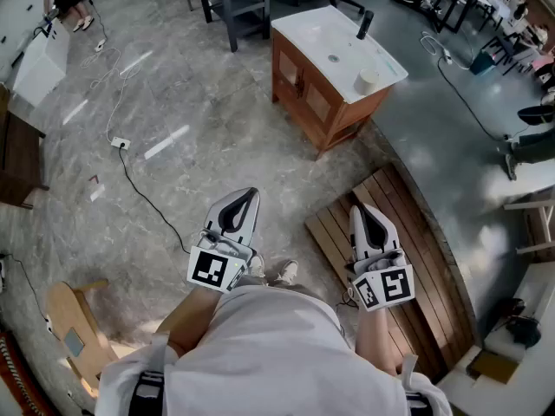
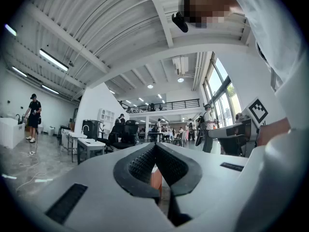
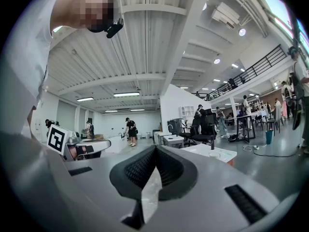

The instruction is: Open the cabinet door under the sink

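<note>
**Head view.** The sink cabinet (image 1: pixel 351 115), a brown wooden unit under a white basin top, is seen at upper centre, well apart from both grippers. Its cabinet door (image 1: pixel 317 102) is shown closed. A black faucet (image 1: pixel 365 23) and a white cup (image 1: pixel 368 81) are carried on the top. The left gripper (image 1: pixel 249 198) and the right gripper (image 1: pixel 357 213) are held side by side in front of the person's waist. The left one is seen over grey stone floor (image 1: pixel 199 128), the right one over a slatted wooden platform (image 1: pixel 416 250).

**Left gripper view.** The left gripper (image 2: pixel 155 146) is shown clenched: its ribbed black pads (image 2: pixel 140 166) meet at the tips and nothing is held between them. A strip of the brown cabinet (image 2: pixel 155 180) is glimpsed through the gap behind the tips. The right gripper's marker cube (image 2: pixel 258 110) is seen at the right edge.

**Right gripper view.** The right gripper (image 3: pixel 155 149) is likewise clenched on nothing, its tips touching. The white top of the sink cabinet (image 3: pixel 212 154) is seen just right of the jaws, farther off across the floor.
</note>
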Demonstrator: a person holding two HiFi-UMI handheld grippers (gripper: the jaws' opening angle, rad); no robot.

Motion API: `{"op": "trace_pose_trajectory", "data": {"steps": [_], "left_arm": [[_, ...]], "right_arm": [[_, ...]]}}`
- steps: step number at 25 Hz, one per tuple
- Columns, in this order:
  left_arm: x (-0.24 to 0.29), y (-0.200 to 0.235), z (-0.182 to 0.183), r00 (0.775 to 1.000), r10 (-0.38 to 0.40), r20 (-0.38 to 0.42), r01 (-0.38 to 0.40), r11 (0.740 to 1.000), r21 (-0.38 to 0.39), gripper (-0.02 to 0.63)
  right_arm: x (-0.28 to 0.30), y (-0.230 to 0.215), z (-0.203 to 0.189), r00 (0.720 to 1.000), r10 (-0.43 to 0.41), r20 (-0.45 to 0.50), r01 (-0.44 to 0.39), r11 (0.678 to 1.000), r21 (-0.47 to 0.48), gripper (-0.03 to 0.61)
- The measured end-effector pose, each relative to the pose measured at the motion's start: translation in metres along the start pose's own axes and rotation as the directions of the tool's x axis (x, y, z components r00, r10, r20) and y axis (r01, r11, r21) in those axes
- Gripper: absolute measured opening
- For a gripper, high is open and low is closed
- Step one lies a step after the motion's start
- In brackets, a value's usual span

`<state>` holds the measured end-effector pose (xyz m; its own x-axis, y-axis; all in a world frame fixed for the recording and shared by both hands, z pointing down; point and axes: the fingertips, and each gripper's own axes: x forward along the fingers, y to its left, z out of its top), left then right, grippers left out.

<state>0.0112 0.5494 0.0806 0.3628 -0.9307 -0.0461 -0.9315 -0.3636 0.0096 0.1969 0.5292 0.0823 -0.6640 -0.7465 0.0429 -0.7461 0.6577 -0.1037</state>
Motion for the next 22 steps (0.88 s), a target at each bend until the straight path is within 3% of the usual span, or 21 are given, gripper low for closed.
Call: {"op": "trace_pose_trajectory", "data": {"steps": [15,22], "left_arm": [[0.005,-0.007,-0.011,1.0,0.018,-0.009,-0.018,1.0,-0.011,0.015],[-0.002,0.036,-0.033,0.997,0.037,-0.064,-0.04,0.998,-0.05,0.015]], "right_arm": [[0.003,0.0,-0.012,0.998,0.07,0.002,-0.07,0.997,0.046,0.032],[0.047,0.018,-0.024,0.996,0.074,-0.047,-0.072,0.996,0.05,0.032]]}}
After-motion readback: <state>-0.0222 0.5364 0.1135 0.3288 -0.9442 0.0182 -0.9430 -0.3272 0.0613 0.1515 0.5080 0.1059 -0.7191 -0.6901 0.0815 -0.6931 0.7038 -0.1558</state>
